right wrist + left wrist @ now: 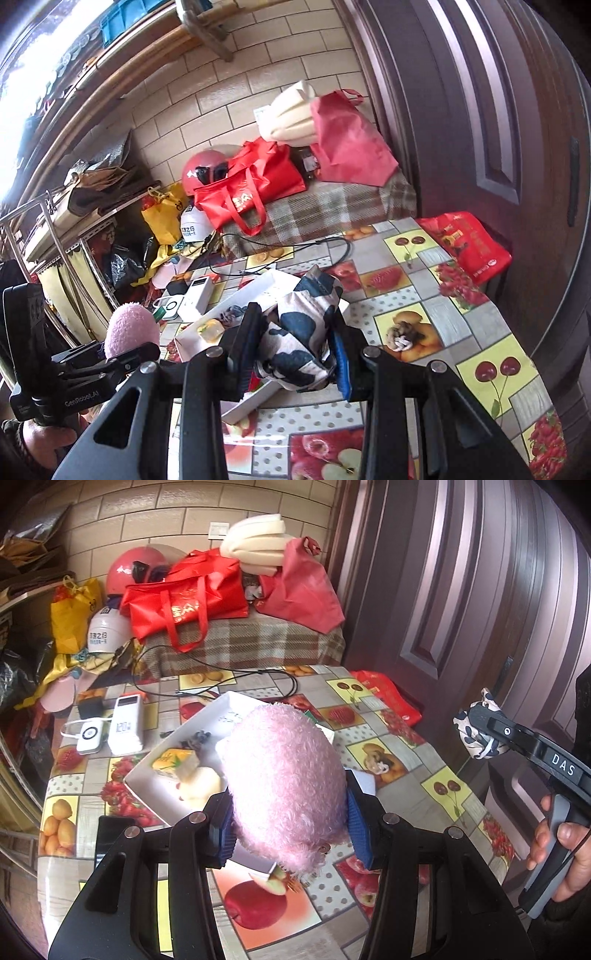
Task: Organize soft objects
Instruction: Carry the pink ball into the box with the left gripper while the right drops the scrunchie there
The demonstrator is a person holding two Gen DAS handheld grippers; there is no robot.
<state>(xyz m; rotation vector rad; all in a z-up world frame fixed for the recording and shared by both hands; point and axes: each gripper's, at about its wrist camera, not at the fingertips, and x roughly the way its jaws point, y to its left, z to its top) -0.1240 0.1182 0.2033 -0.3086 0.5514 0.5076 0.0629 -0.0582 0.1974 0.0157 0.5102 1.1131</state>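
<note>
A fluffy pink plush ball (284,786) fills the middle of the left wrist view, and my left gripper (286,830) is shut on it, blue pads pressed into its sides, above the table. My right gripper (295,343) is shut on a white cloth bundle with dark blue blotches (299,332), also held above the table. Each gripper shows in the other's view: the right gripper (476,731) with the cloth bundle (472,723) at the right edge, the left gripper (122,345) with the plush ball (129,325) at the lower left. A white tray (155,779) on the table holds a yellow foam block (173,760) and other small soft pieces.
The table (399,805) has a fruit-print oilcloth. White power banks (125,723) and a black cable (221,679) lie at its far side. Beyond stand red bags (184,598), a red helmet (129,572) and foam pads (255,546) on a plaid bench. A dark door (461,590) is at right.
</note>
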